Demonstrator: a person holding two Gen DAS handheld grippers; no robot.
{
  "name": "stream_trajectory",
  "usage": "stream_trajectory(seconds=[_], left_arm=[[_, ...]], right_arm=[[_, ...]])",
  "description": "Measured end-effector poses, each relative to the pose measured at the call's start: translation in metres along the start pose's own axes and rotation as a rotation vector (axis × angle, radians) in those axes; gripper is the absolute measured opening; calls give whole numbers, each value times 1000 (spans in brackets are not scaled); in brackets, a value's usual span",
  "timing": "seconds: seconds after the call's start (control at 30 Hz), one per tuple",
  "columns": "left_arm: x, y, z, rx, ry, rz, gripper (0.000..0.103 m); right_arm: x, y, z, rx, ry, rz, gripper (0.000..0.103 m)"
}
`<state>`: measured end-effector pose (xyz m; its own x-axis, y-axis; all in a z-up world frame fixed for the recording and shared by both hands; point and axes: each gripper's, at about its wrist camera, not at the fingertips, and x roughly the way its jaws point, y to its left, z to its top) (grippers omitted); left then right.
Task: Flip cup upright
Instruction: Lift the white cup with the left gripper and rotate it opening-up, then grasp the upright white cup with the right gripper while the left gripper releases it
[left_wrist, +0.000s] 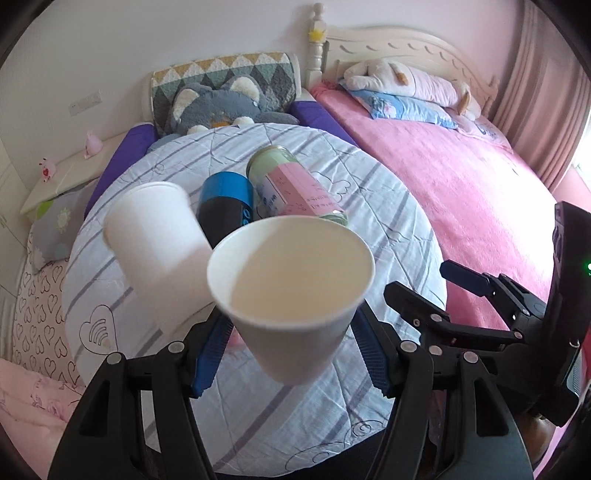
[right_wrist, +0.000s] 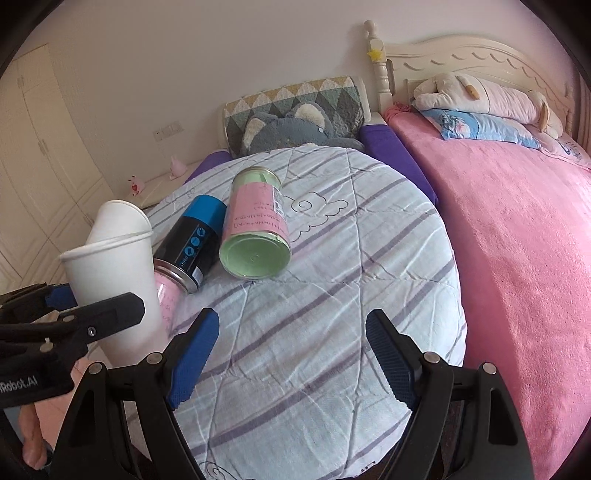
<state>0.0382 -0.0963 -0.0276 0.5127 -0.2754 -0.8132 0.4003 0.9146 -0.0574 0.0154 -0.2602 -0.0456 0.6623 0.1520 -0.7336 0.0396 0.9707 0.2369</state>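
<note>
White paper cup (left_wrist: 291, 291), mouth up, empty, slightly tilted

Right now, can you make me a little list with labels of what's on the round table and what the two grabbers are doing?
held cup: white paper cup, mouth up, between the left gripper fingers
other cup: second white cup, mouth away from the camera
cans: blue-black can and pink-green can, both on their sides
surface: striped round table
right gripper: open, holding nothing

White paper cup (left_wrist: 291, 291) held mouth-up, slightly tilted, seemingly clear above the striped quilt.
</note>
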Motion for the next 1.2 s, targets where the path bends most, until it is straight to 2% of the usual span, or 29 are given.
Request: stream_trajectory(seconds=[0.3, 0.37, 0.7, 0.9, 0.93, 1.07, 1.2], left_arm=[[18, -14, -11, -11, 61, -10, 66], [22, -14, -11, -15, 55, -33, 66], [44, -9, -8, -26, 126, -104, 66], [61, 5, -3, -71, 162, -134, 67], [63, 8, -2, -76, 166, -134, 68], [68, 17, 2, -94, 163, -122, 85], [73, 24, 6, -116, 174, -152, 87]], right_arm=[[1, -14, -4, -14, 26, -22, 83], [5, -18, -5, -6, 36, -21, 83], [18, -28, -8, 15, 79, -34, 83], [27, -29, -8, 21, 97, -34, 83], [28, -30, -8, 23, 99, -37, 83], [33, -32, -7, 23, 107, -37, 83], [36, -32, -7, 18, 111, -28, 83]])
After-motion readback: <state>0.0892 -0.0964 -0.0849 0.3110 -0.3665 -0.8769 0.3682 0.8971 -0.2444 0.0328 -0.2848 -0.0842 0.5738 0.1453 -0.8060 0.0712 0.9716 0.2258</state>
